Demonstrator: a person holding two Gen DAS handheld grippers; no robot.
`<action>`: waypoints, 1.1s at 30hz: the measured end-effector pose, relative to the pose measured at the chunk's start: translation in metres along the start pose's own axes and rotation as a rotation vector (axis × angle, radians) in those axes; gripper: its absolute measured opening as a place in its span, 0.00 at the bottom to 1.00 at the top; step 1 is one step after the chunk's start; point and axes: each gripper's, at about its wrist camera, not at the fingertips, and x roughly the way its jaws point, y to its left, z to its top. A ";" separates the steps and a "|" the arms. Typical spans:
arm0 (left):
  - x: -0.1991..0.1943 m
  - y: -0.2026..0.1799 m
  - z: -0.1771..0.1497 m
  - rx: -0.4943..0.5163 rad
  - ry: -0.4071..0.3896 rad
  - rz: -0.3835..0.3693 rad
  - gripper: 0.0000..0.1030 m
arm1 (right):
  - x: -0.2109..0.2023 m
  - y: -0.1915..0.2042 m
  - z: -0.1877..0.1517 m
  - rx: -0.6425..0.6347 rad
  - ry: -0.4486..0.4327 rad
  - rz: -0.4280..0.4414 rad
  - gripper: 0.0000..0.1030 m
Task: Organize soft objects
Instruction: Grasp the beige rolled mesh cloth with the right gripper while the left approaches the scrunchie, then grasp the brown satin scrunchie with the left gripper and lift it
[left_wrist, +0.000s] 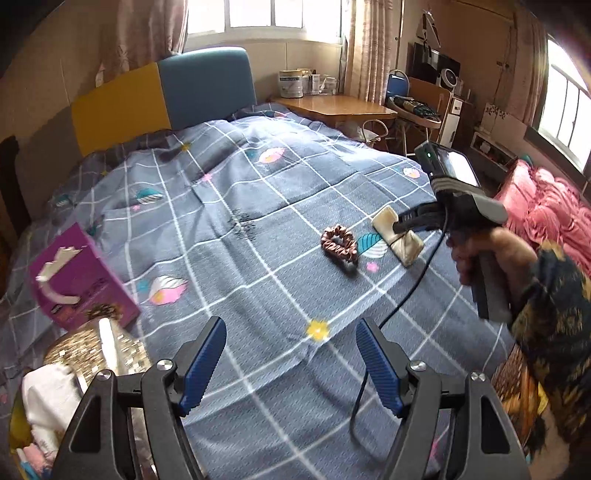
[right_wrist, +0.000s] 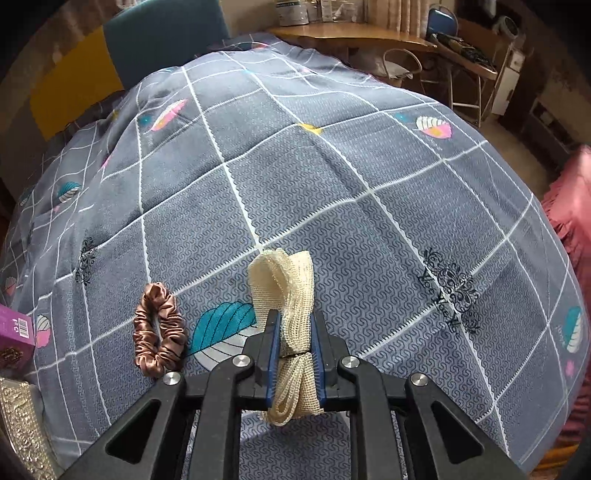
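wooden desk (left_wrist: 334, 105) and blue chair (left_wrist: 397, 83) behind the bed (left_wrist: 258, 206).

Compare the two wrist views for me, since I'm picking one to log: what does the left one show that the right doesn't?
Left wrist only: the open left tongs, the hand gripping the right tool, and the whole purple box.
Right wrist only: the right tongs seen close, shut on the cream mesh cloth, and its open weave.
Both: the cloth, the brown scrunchie lying beside it, and the grey checked bedspread.

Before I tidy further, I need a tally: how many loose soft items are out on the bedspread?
2. The brown scrunchie lies free on the bedspread; the cream mesh cloth beside it is clamped in the right hand-held gripper. Others may be hidden.
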 end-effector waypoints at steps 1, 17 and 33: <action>0.009 -0.001 0.005 -0.016 0.013 0.003 0.69 | 0.001 0.001 -0.001 -0.006 0.005 -0.005 0.17; 0.165 -0.037 0.064 -0.149 0.227 -0.147 0.58 | 0.008 -0.016 0.002 0.095 0.066 0.032 0.25; 0.219 -0.057 0.077 -0.142 0.278 -0.113 0.44 | 0.012 -0.033 0.005 0.176 0.095 0.064 0.43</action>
